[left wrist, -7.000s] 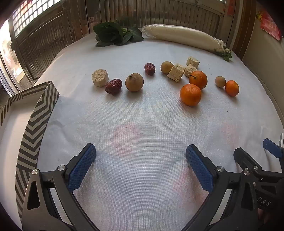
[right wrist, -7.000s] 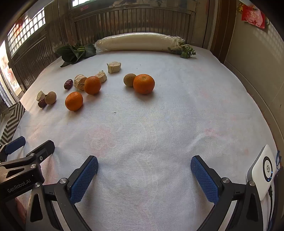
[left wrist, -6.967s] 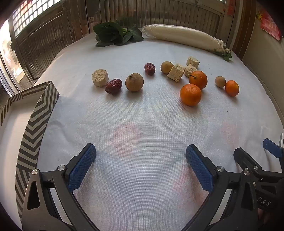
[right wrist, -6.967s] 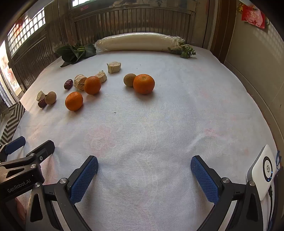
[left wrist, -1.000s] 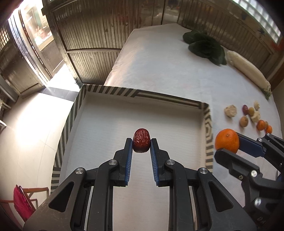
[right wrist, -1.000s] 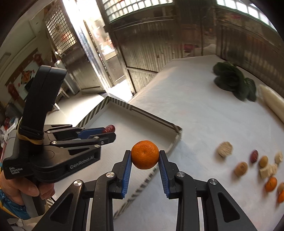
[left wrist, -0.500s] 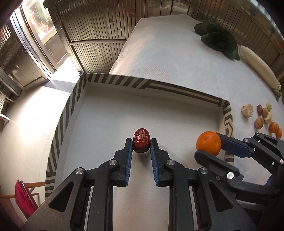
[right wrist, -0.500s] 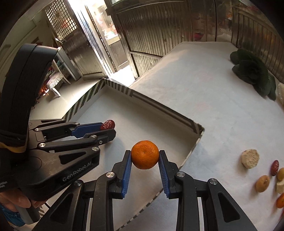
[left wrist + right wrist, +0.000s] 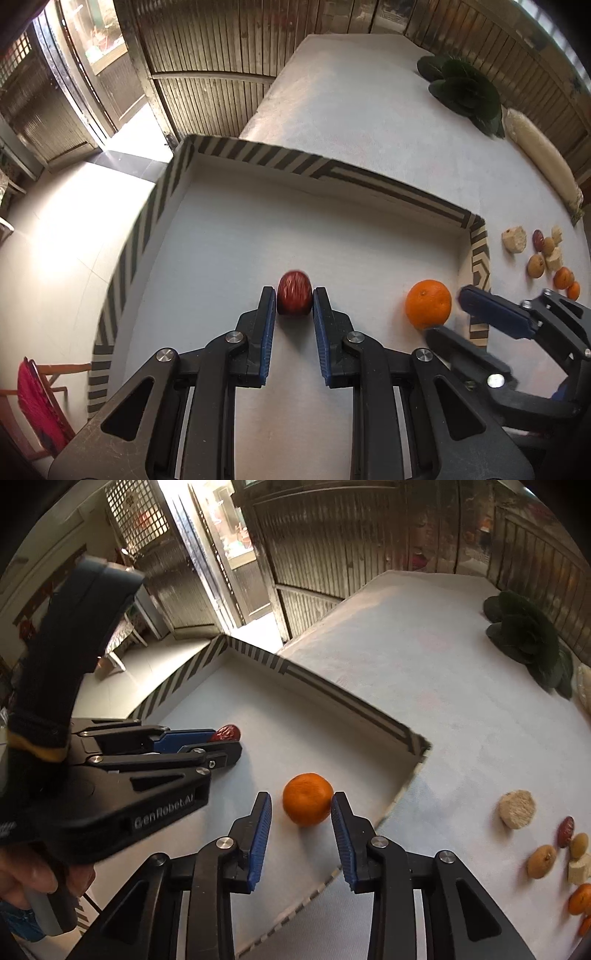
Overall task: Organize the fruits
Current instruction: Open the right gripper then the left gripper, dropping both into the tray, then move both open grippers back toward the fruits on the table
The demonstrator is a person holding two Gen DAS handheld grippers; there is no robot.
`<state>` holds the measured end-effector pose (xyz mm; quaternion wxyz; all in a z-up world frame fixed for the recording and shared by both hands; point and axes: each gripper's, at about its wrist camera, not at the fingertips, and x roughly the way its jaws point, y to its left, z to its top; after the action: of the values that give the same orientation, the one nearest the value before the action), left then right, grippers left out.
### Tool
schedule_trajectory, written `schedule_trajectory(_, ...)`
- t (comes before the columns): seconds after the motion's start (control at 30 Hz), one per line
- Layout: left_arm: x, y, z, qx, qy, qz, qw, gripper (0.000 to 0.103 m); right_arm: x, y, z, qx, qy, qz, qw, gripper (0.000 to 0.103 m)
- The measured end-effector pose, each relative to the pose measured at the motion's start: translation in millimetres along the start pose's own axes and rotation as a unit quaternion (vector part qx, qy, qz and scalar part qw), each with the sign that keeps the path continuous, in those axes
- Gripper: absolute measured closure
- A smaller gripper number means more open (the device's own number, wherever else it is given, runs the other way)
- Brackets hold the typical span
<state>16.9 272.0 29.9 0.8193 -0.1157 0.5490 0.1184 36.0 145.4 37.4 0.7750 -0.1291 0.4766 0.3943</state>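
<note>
Hovering inside the striped-rim box: left gripper, jaws narrow, clamped on the red jujube near the box's middle. Just opening beside it, right gripper, jaws parted around the orange, left pad clear of it, right pad at its skin; orange near the box's table-side wall.

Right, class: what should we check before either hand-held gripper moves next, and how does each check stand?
1. Orange resting inside the striped box: ok.
2. Right hand-held gripper releasing: ok; jaws have just been opening, orange between them, one pad clear.
3. Left hand-held gripper shut on the red date: ok.
4. Date touching the box floor: cannot tell.
5. Grippers clear of each other: ok.
</note>
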Motion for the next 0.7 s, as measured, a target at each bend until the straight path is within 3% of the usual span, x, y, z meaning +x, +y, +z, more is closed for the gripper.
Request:
schedule_trajectory(0.07,-7.7,-1.8,0.7,0.004,-0.014,0.007,0.9999,0.075,-11.6,-3.1,-2.0,0.006,-0.012,-0.002,1.0,0.07)
schedule_trajectory(0.17,-23.3,-6.3,0.6,0.006,-0.037,0.001,0.9993,0.042,-31.3,-9.1,-5.2,0.021,-0.037,-0.006,0.999,0.07)
schedule_trajectory(0.2,-27.8,-7.9,0.2,0.006,-0.046,-0.001,0.9989,0.038,-40.7,-12.2,-7.7,0.029,-0.047,-0.006,0.998,0.069)
schedule_trajectory(0.37,-49.0,-26.1,-2.3,0.023,-0.066,-0.009,0.9975,0.038,-65.9,-19.8,-15.0,0.048,-0.073,-0.018,0.996,0.067)
schedule_trajectory(0.7,-78.4,-82.7,-11.8,0.071,-0.091,-0.039,0.9926,0.038,-112.1,-56.3,-64.0,0.116,-0.102,-0.062,0.986,0.065)
